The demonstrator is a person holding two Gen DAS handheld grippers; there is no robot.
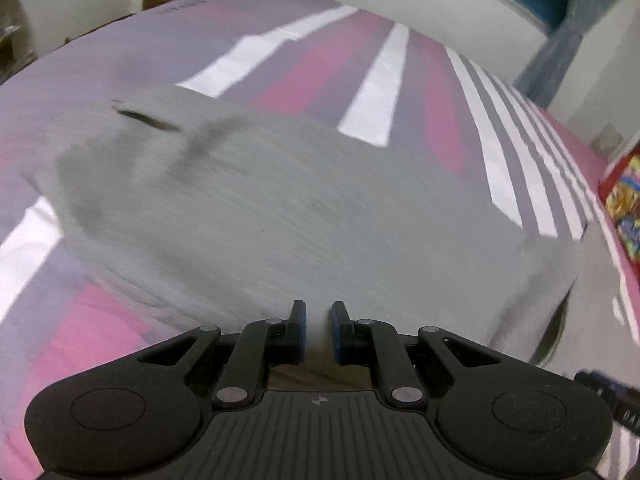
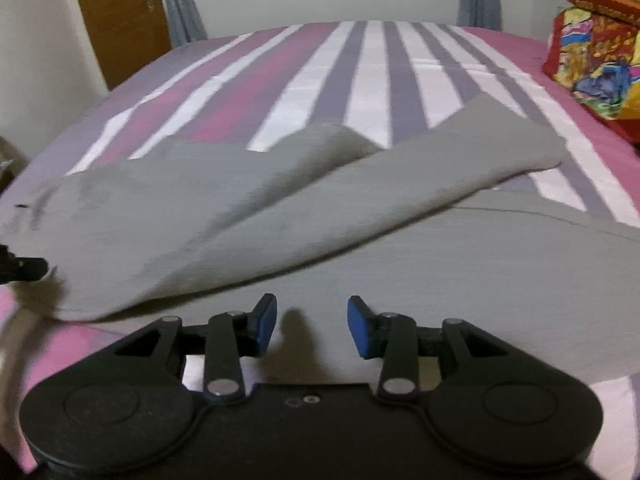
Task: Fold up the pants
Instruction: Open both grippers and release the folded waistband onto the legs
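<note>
Sprawling soft grey pants (image 2: 320, 216), striped bedsheet (image 2: 376, 64)

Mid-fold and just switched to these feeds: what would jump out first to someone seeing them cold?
The grey pants sprawl across the near part of the striped bedsheet, one leg lying folded over the rest. The left gripper is shut on the pants' near edge, while the right gripper stands open above the cloth. A bright patterned pillow sits at the bed's right side.

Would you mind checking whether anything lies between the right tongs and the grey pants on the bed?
Nothing visible does. The right tongs hang open directly over the pants, with only bare grey cloth beneath and ahead. The colourful pillow sits far off at the bed's edge.
</note>
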